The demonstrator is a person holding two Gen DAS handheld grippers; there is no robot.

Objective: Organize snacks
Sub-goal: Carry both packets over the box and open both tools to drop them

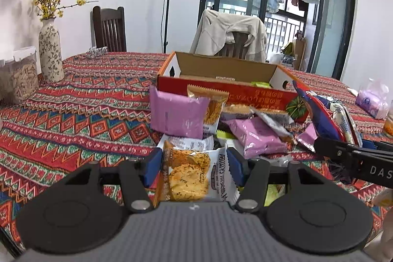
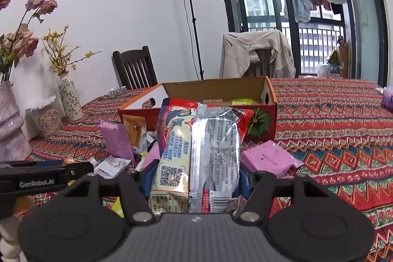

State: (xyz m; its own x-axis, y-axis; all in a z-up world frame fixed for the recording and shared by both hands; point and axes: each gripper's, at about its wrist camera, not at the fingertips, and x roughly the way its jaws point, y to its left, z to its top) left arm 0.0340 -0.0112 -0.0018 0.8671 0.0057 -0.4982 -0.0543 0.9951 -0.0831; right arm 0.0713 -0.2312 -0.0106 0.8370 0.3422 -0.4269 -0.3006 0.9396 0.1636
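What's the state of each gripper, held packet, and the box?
left gripper: shut on cracker packet
cracker packet: held, raised off the pile
right gripper: shut on biscuit packet
biscuit packet: held upright
cardboard box: open, a few snacks inside
snack pile: loose on the tablecloth

A desk under a red zigzag-patterned cloth carries the lot: an open cardboard box near the middle, a heap of snack packets piled against its front, a flowered vase and a clear jar at the left edge, and a tissue pack far right.
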